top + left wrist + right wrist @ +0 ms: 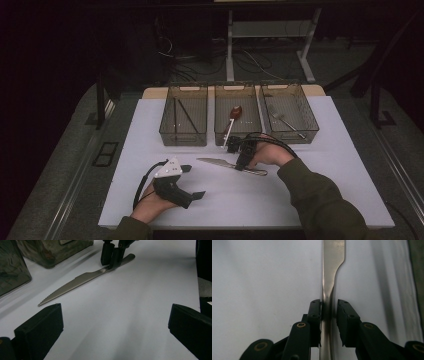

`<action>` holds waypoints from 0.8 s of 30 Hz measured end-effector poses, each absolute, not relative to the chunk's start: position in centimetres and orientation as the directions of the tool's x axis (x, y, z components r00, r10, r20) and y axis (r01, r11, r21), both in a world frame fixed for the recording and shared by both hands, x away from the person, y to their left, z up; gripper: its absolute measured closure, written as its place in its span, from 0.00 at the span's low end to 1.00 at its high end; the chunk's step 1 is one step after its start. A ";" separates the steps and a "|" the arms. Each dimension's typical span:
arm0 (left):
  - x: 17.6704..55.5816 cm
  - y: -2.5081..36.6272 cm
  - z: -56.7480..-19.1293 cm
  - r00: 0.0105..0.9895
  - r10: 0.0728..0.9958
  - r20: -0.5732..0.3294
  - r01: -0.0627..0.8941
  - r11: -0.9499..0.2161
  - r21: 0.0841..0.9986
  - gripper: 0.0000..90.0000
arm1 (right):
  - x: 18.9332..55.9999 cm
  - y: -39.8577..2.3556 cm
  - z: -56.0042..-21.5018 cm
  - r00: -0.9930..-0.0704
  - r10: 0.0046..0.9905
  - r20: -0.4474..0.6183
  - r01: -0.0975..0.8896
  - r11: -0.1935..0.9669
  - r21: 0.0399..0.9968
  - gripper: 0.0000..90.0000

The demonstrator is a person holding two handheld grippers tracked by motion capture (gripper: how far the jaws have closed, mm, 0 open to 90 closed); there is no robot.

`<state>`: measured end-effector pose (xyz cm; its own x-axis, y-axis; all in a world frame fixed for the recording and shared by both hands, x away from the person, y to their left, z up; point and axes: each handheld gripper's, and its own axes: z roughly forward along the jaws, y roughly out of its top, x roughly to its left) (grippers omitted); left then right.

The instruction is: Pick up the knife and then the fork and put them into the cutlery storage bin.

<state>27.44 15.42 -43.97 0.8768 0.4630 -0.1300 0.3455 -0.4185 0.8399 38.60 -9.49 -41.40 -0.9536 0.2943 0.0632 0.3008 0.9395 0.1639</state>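
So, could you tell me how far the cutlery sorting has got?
A spoon lies in the middle bin, a fork in the right bin, and thin dark sticks in the left bin. The right gripper straddles the knife handle on the table, jaws not visibly clamped. Gripping, lifting and binning the knife remain. The left gripper rests open.

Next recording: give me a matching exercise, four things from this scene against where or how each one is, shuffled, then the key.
Things:
1. knife
2. spoon
3. fork
4. left gripper

Places or states:
A. in the right bin
B. jaws wide apart, nothing between them
C. in the middle bin
D. flat on the table, handle between the jaws of the right gripper

Pairs: 1-D, 2-C, 3-A, 4-B
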 end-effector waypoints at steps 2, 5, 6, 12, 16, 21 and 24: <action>27.4 15.4 -44.0 0.877 0.462 -0.130 0.345 -0.419 0.840 0.00 | 38.6 -9.1 -41.7 -0.959 0.279 0.055 0.284 0.948 0.144 0.81; 27.4 15.4 -44.0 0.877 0.462 -0.130 0.345 -0.419 0.840 0.00 | 38.5 -8.6 -41.8 -0.963 0.267 0.033 0.269 0.955 0.123 0.82; 27.4 15.4 -44.0 0.877 0.462 -0.131 0.346 -0.420 0.839 0.00 | 38.5 -8.5 -41.8 -0.964 0.265 0.027 0.266 0.957 0.116 0.83; 27.4 15.3 -44.0 0.877 0.462 -0.129 0.346 -0.422 0.838 0.00 | 38.0 -7.6 -41.8 -0.968 0.251 -0.023 0.249 0.966 0.069 0.86; 27.4 15.3 -44.0 0.878 0.462 -0.129 0.345 -0.422 0.839 0.00 | 37.9 -7.5 -41.8 -0.964 0.263 -0.028 0.261 0.963 0.065 0.88; 27.4 15.4 -44.0 0.876 0.464 -0.133 0.349 -0.419 0.838 0.00 | 37.8 -8.0 -41.7 -0.961 0.276 -0.018 0.273 0.957 0.094 0.88; 27.4 15.4 -44.0 0.875 0.464 -0.134 0.350 -0.418 0.838 0.00 | 37.9 -8.8 -41.5 -0.954 0.301 -0.005 0.297 0.944 0.141 0.88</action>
